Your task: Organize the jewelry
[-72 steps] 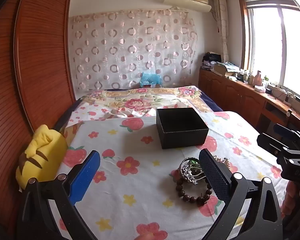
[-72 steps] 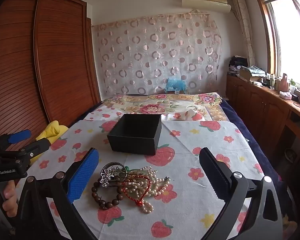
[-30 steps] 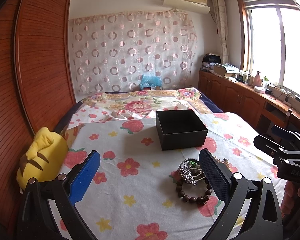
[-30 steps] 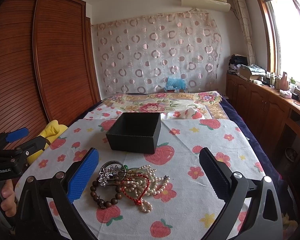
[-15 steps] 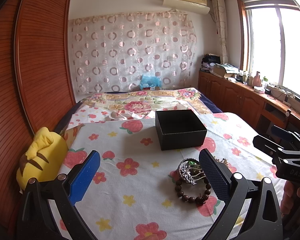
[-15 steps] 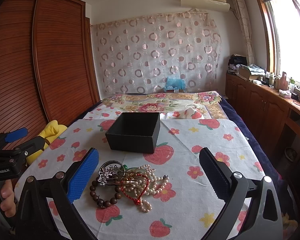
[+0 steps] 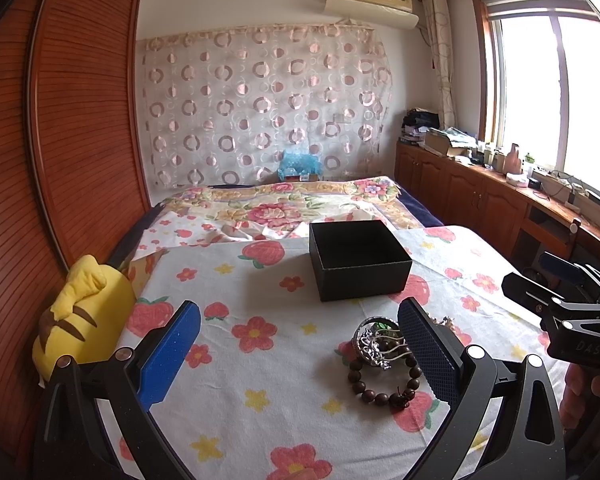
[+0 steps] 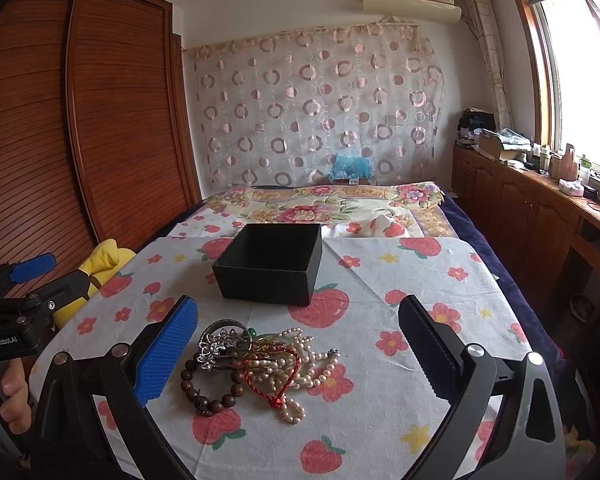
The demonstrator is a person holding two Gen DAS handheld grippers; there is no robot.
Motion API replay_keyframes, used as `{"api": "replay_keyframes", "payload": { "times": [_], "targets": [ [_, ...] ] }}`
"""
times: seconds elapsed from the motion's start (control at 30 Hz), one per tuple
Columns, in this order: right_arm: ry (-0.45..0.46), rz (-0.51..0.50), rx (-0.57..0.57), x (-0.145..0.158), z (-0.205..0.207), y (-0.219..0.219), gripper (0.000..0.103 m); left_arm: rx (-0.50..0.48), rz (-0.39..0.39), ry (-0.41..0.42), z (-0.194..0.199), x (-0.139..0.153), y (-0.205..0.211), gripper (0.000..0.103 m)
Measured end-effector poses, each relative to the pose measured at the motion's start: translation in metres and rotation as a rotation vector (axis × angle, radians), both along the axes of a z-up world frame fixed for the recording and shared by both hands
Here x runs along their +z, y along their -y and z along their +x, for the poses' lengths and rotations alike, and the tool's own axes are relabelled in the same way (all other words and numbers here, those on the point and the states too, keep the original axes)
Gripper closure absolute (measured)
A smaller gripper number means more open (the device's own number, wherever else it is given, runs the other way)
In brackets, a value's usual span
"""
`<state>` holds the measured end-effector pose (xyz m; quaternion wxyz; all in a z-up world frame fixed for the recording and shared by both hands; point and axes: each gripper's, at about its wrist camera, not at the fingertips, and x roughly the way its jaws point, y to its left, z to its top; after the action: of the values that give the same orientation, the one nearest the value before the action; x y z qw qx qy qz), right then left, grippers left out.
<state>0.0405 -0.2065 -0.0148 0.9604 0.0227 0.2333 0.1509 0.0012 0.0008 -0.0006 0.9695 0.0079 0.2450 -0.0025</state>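
Note:
A pile of jewelry [image 8: 260, 356] lies on the flowered tablecloth [image 8: 380, 420]: a brown bead bracelet [image 8: 208, 390], a silver ornament [image 8: 216, 344], a red cord [image 8: 284, 372] and pearl strands [image 8: 312, 364]. An open, empty black box [image 8: 272, 264] stands behind it. My right gripper [image 8: 296, 356] is open and hovers over the pile. My left gripper [image 7: 298, 352] is open to the left of the pile; its right finger hides part of the bead bracelet [image 7: 384, 388]. The black box [image 7: 358, 264] shows there too.
A yellow plush toy [image 7: 80, 316] sits at the table's left edge beside the wooden wardrobe [image 7: 60, 140]. A bed with a floral quilt [image 8: 320, 204] lies behind the table. Wooden cabinets [image 8: 532, 216] with clutter run along the right wall under the window.
Both views have drifted only slightly; the grippers stay open and the jewelry and box have not moved.

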Motion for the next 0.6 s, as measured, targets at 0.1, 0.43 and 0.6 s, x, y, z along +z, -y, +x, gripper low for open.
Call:
{"api": "replay_keyframes", "payload": {
  "times": [0.1, 0.43, 0.6],
  "targets": [
    [0.000, 0.000, 0.000, 0.0001, 0.0000, 0.0000, 0.002, 0.001, -0.001, -0.001, 0.0000, -0.0001, 0.0000, 0.007],
    [-0.001, 0.000, 0.001, 0.0001, 0.0000, 0.0001, 0.002, 0.000, 0.000, 0.001, -0.0009, 0.0003, 0.0003, 0.007],
    [-0.003, 0.000, 0.001, 0.0034, 0.0010, 0.0002, 0.002, 0.000, 0.000, 0.001, -0.0010, 0.0003, 0.0004, 0.007]
  ]
}}
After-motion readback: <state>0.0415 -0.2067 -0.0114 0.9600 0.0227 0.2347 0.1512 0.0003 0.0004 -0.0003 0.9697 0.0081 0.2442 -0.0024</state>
